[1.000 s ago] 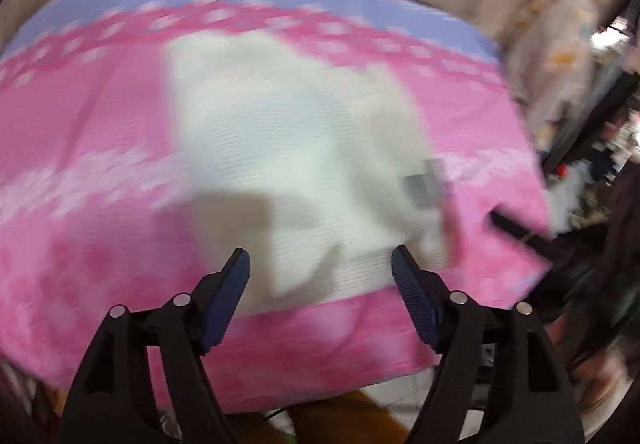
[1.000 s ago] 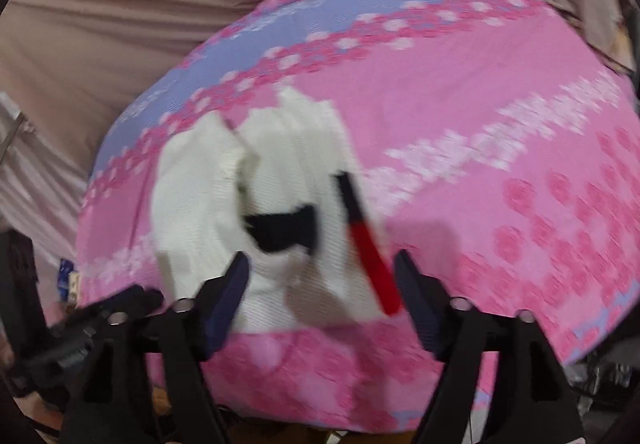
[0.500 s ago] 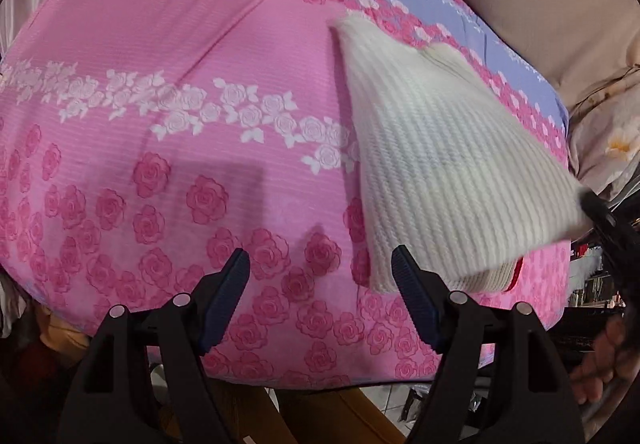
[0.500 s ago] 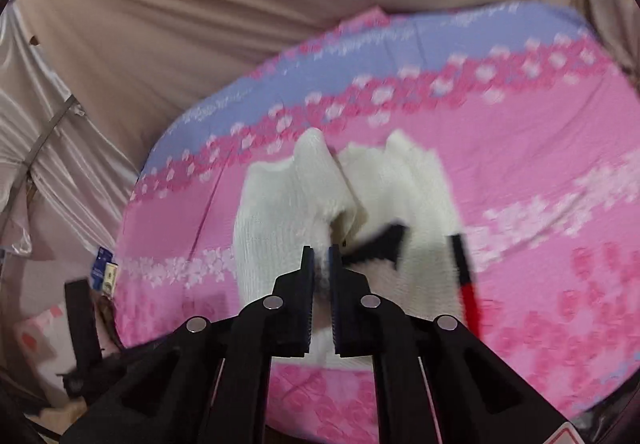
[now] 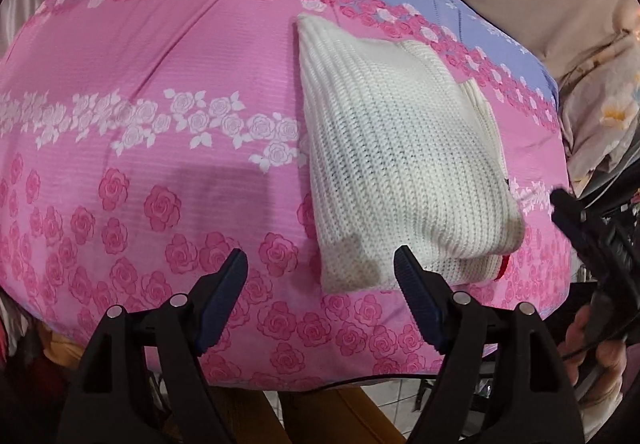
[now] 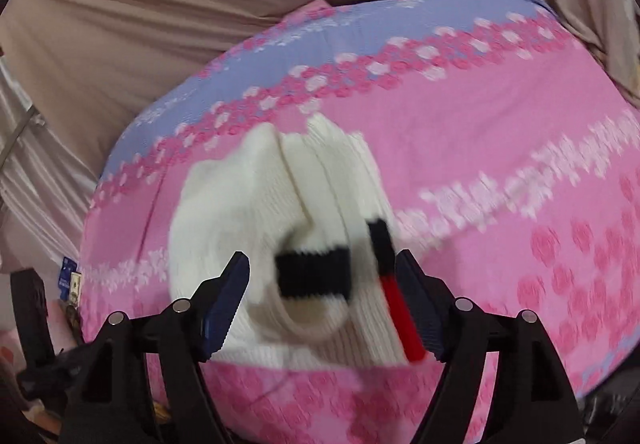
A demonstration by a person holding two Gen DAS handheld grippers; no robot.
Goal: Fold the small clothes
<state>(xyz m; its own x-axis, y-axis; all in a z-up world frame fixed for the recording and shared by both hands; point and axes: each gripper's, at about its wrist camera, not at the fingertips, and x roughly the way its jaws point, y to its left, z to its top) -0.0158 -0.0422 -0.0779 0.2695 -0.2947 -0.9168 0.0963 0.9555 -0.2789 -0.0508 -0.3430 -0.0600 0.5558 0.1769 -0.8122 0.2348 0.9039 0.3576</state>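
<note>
Folding is looking nearly done: white knit sweater [image 5: 404, 180] is lying doubled at two o'clock on the pink floral cover [image 5: 160, 124], while left gripper [image 5: 320, 296] and right gripper [image 6: 322, 298] are hovering spread, gripping nothing.

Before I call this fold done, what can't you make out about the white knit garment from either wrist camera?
- Right wrist view: white knit garment is motion-blurred; its fold layers are unclear.
- Left wrist view: the red trim is mostly tucked under the garment.
- Left wrist view: the right hand-held gripper is cut off by the frame edge.
- Neither view shows the underside.
</note>
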